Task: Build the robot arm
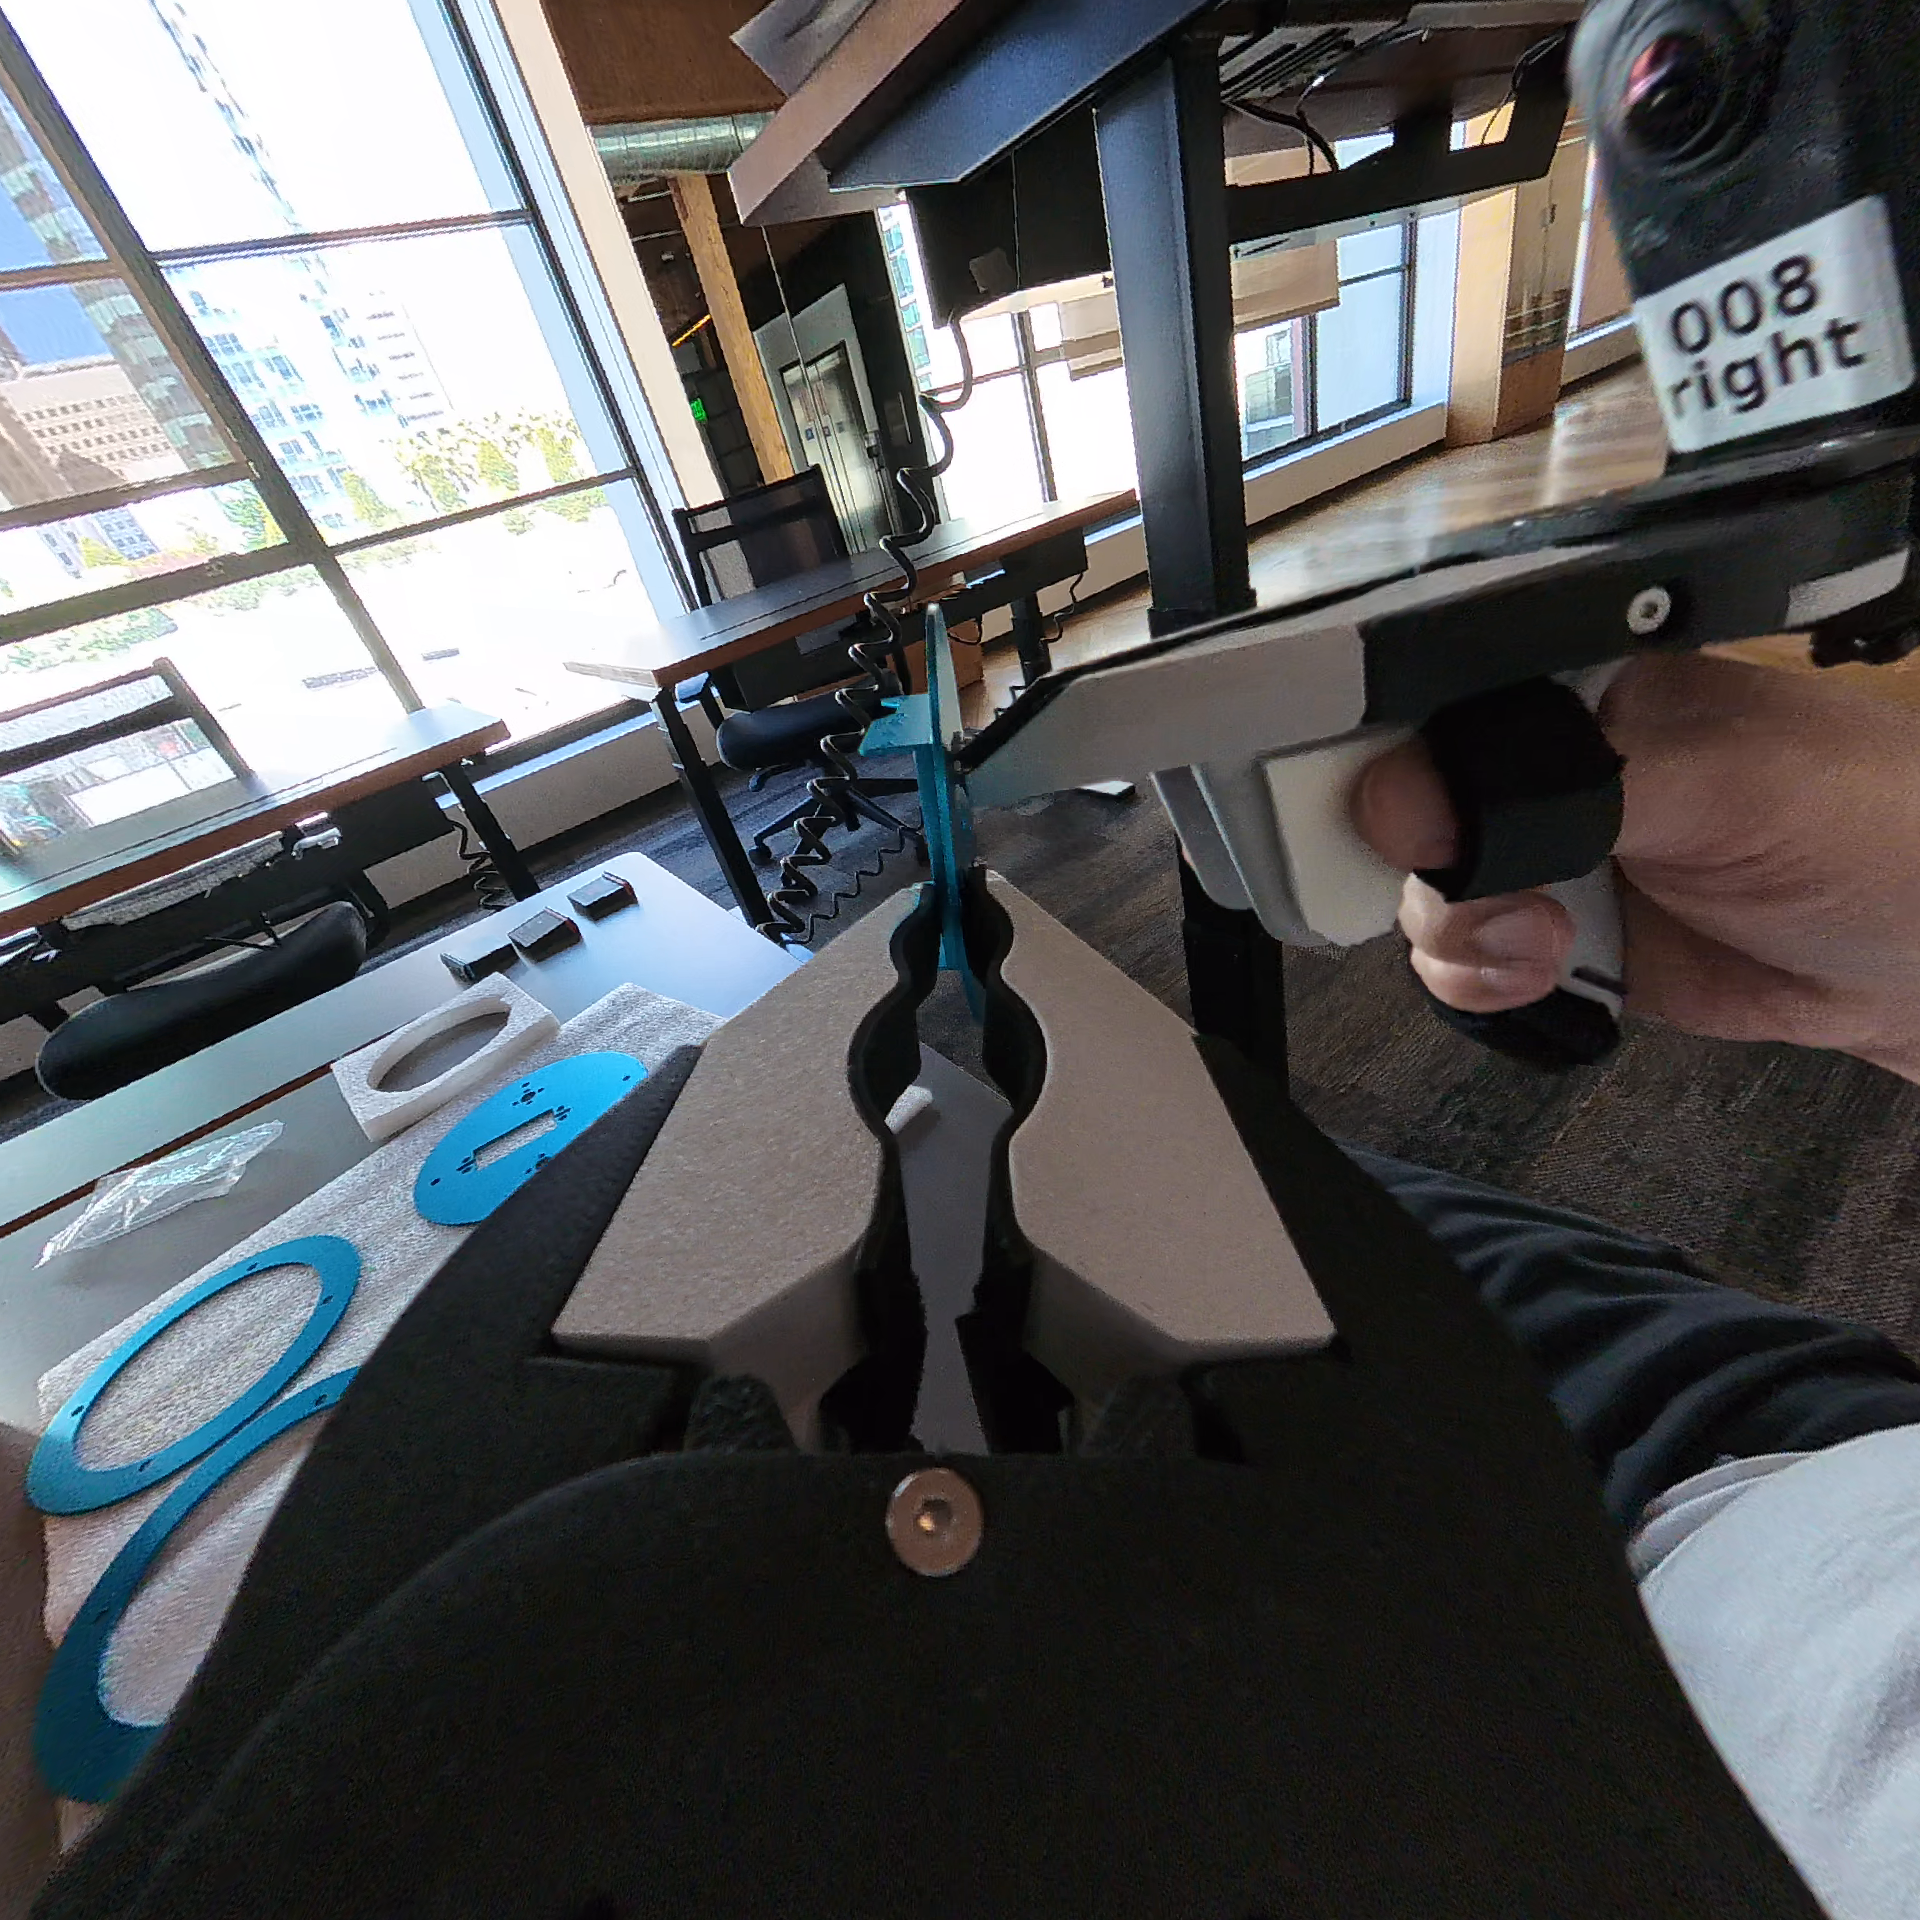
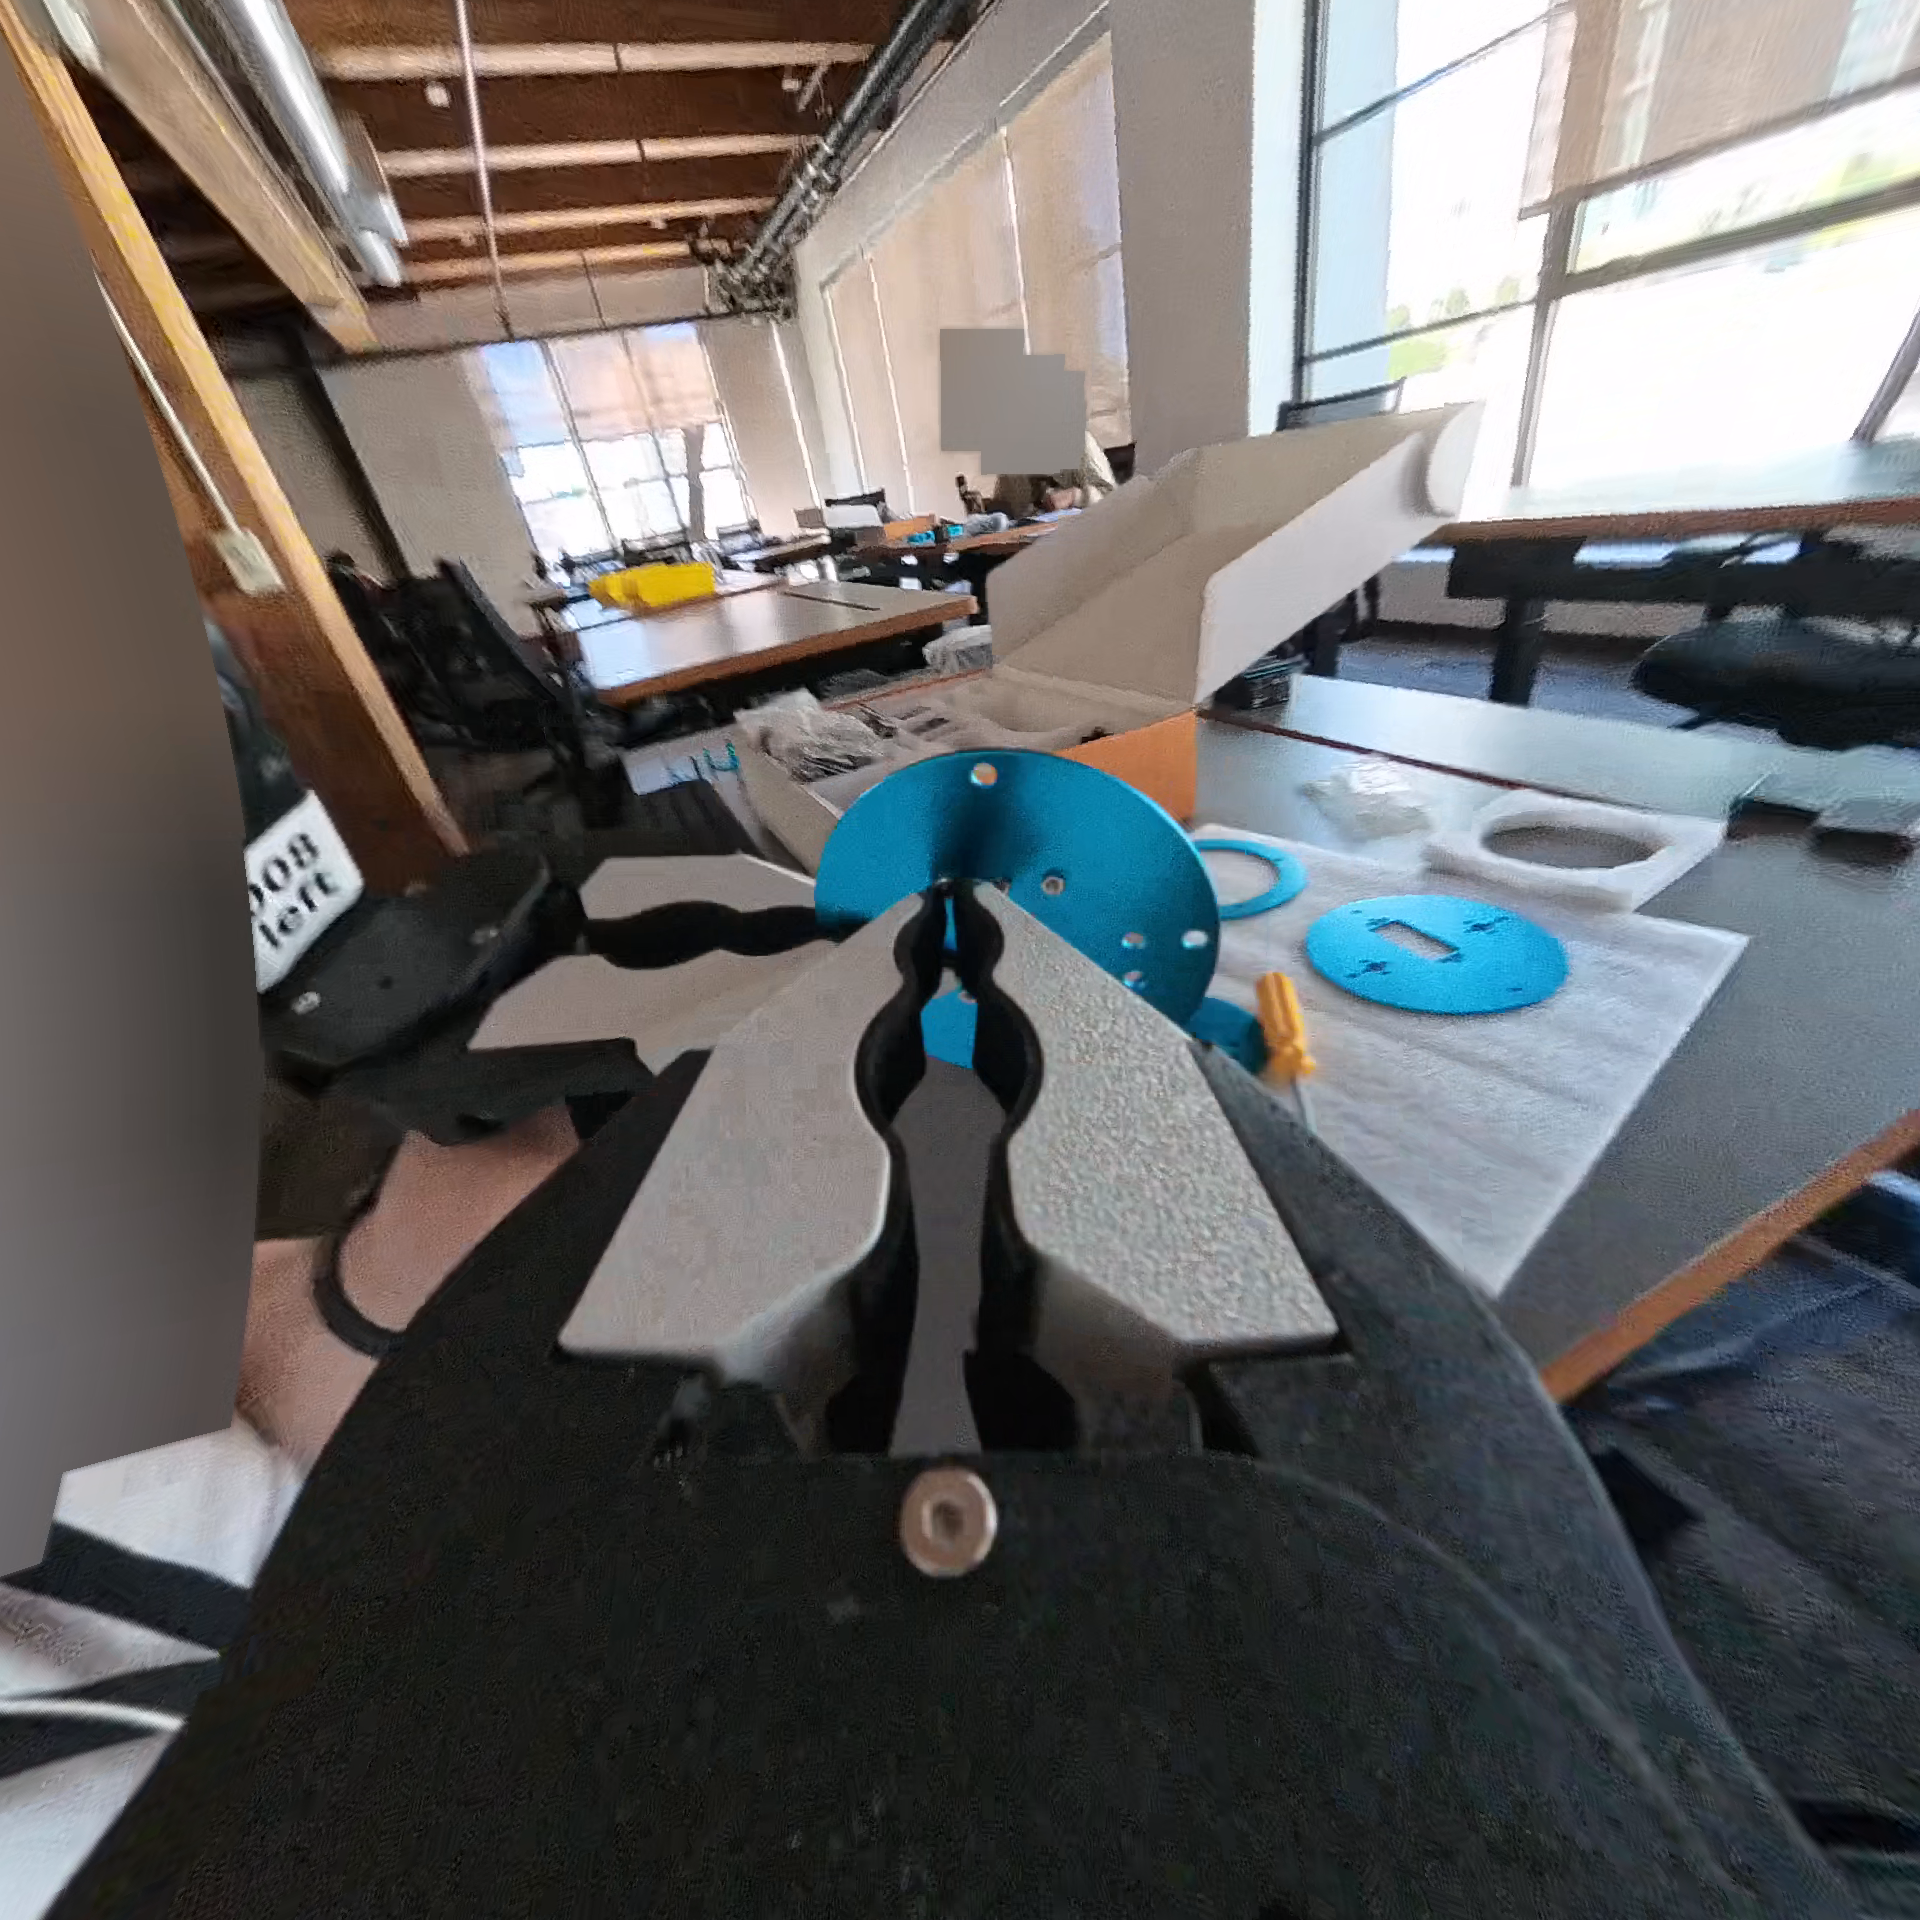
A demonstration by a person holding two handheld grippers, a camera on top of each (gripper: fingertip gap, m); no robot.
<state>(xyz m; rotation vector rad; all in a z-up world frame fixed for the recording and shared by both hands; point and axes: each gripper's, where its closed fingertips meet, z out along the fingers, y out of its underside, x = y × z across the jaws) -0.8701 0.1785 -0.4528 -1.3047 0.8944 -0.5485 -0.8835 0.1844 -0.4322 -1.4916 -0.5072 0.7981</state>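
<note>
Both grippers pinch one blue disc, held in mid-air.

Left gripper (image 1: pixel 951 914) clamps disc (image 2: pixel 1081 883) edge; right gripper (image 2: pixel 951 904) clenched on small blue bracket (image 1: pixel 899 732) at disc face. Beyond, on foam sheet (image 2: pixel 1475 1081): slotted blue plate (image 2: pixel 1434 951), w/ blue rings (image 1: pixel 192 1371).

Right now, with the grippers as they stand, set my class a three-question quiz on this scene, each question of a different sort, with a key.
1. True or false: the blue disc lies flat on the table.
2. Multiple choice: the yellow-handled screwdriver lies on A) the white foam sheet, B) a chair, C) the floor.
3. Fill in: the flat blue plate on the sheet has a ____ slot at its centre.

Key: 1. False: the left gripper holds it on edge in the air, its fingers clamped on the rim. 2. A. 3. Rectangular.
</note>
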